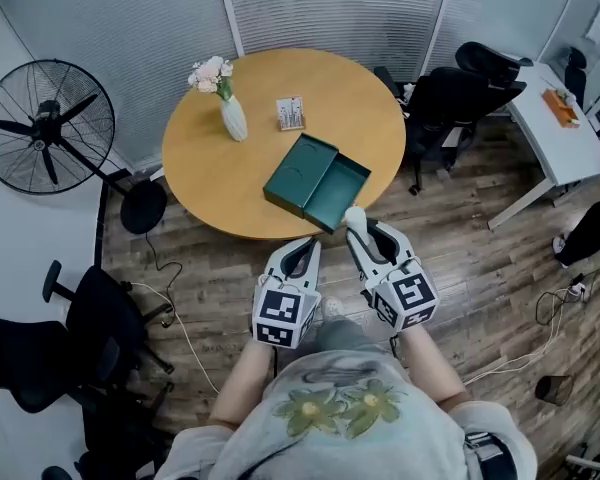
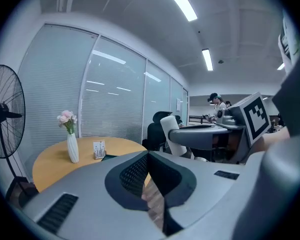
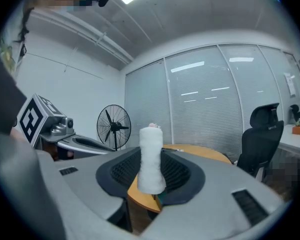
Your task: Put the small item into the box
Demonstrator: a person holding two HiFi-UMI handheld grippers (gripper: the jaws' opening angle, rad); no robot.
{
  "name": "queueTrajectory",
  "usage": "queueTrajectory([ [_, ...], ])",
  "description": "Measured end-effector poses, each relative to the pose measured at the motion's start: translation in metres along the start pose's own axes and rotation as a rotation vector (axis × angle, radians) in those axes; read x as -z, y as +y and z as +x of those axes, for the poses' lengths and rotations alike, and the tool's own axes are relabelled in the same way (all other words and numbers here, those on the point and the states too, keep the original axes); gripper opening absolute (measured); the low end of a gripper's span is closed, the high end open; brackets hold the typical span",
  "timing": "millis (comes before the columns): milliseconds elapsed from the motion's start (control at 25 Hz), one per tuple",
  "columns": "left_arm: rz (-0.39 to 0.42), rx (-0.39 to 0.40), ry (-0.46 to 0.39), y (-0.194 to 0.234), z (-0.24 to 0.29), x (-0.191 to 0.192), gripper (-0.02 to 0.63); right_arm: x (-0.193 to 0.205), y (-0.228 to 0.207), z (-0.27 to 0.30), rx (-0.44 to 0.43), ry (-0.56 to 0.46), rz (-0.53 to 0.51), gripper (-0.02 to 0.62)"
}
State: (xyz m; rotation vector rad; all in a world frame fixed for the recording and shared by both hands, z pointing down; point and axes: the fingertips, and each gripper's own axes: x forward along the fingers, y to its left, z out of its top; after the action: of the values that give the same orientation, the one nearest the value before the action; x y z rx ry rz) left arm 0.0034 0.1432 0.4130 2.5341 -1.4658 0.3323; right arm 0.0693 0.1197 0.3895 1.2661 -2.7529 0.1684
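Right gripper (image 1: 370,236) is clamped on the white roll (image 3: 151,156), which stands upright between its jaws. Left gripper (image 1: 300,255) is closed and empty. Open green box (image 1: 318,181) sits on the table (image 1: 205,163) just ahead of the roll; right gripper is nearer.

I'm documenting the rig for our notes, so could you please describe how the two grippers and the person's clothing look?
Both the left gripper and right gripper have light grey curved shells and jaws lined with black ribbed pads. Each carries a cube with black-and-white square markers. The person wears a pale shirt printed with yellow-green flowers.
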Motion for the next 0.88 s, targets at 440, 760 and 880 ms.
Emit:
queueTrajectory([
  [440,-0.008,-0.011,0.02,0.05,0.101,-0.019,0.0,-0.006,-0.083,0.083,-0.008,0.042,-0.038,0.132],
  [760,-0.026,-0.038,0.022,0.086,0.162,-0.027,0.0,0.011,-0.133,0.135,-0.03,0.097,-0.038,0.132],
  [880,-0.032,-0.048,0.033,0.096,0.177,-0.023,0.0,0.017,-0.145,0.15,-0.039,0.114,-0.038,0.132],
])
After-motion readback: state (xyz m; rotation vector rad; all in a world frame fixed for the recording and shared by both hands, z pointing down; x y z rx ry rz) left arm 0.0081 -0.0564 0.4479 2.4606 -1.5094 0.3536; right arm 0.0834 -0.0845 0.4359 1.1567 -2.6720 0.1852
